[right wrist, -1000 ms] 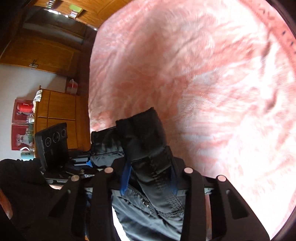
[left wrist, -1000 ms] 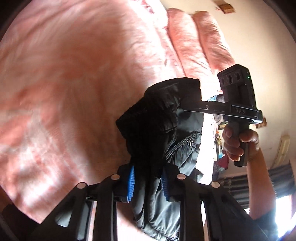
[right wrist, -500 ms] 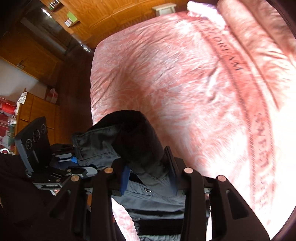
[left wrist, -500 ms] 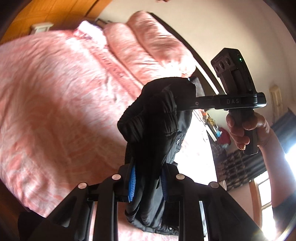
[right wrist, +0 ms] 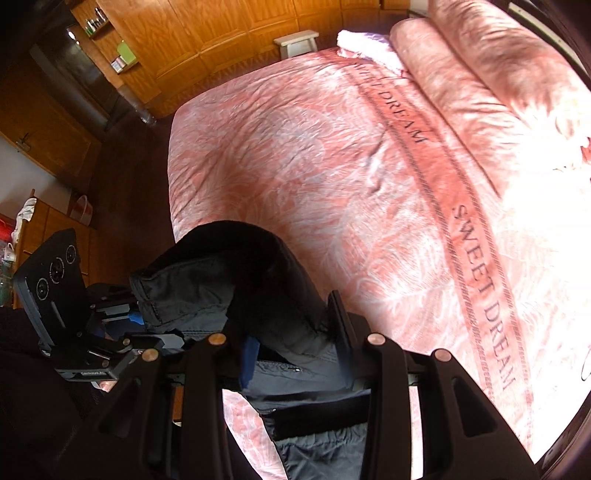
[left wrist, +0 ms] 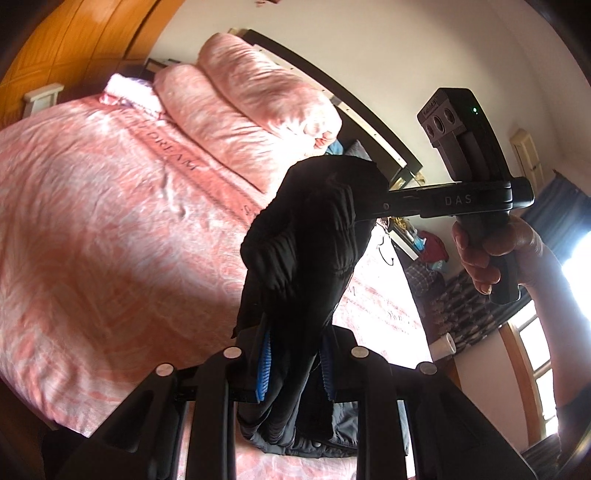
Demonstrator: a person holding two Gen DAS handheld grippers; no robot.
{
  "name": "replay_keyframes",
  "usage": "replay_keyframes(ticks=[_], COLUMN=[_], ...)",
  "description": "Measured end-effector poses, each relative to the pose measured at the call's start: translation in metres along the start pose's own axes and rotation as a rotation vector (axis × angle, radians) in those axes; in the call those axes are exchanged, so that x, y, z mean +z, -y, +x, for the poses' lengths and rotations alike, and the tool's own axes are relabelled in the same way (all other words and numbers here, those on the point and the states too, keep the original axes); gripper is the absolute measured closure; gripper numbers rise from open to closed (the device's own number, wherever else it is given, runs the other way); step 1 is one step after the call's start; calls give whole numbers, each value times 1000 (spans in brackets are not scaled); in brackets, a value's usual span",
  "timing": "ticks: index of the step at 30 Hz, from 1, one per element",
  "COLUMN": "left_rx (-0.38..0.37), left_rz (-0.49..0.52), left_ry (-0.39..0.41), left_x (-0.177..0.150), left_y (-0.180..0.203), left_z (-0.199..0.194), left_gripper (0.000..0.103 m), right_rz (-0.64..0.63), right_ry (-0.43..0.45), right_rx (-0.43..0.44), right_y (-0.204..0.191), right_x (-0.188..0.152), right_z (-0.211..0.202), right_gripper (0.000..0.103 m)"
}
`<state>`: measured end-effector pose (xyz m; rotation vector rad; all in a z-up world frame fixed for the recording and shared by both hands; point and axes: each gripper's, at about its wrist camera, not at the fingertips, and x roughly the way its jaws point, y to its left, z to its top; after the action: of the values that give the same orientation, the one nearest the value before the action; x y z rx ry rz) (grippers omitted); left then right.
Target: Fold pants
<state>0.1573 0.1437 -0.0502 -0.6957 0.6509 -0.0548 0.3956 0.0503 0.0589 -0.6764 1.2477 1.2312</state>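
Observation:
The black quilted pants (left wrist: 310,243) hang in the air above the pink bed (left wrist: 92,221), held by both grippers. My left gripper (left wrist: 295,365) is shut on one part of the fabric. My right gripper (right wrist: 291,354) is shut on another part of the pants (right wrist: 258,280). In the left wrist view the right gripper (left wrist: 373,210) reaches in from the right, its tips buried in the cloth. In the right wrist view the left gripper (right wrist: 144,321) grips the fabric at lower left. The rest of the pants hangs below, out of sight.
The bed cover (right wrist: 332,177) carries "SWEET DREAM" lettering. Two pink bolsters (left wrist: 236,99) lie at the dark headboard (left wrist: 354,114). Wooden wardrobes (right wrist: 221,33) and a white stool (right wrist: 295,42) stand past the bed. A window (left wrist: 535,354) and a paper cup (left wrist: 443,345) are at right.
Both grippers have risen and tilted up with the pants; more of the bed, pillows and room shows. Both grips have stayed shut.

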Motion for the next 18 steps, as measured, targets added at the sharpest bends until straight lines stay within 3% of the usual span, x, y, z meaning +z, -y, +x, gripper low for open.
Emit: replay_keyframes(ticks=[18], left_rx=[-30], left_rz=[158], left_ry=[-23], left_x=[-7], left_y=[68], left_z=[3], left_gripper=[81], right_rz=[85], right_ry=[78], right_rx=[-93], right_y=[9], right_x=[-66], right_z=[-57], right_gripper=[69])
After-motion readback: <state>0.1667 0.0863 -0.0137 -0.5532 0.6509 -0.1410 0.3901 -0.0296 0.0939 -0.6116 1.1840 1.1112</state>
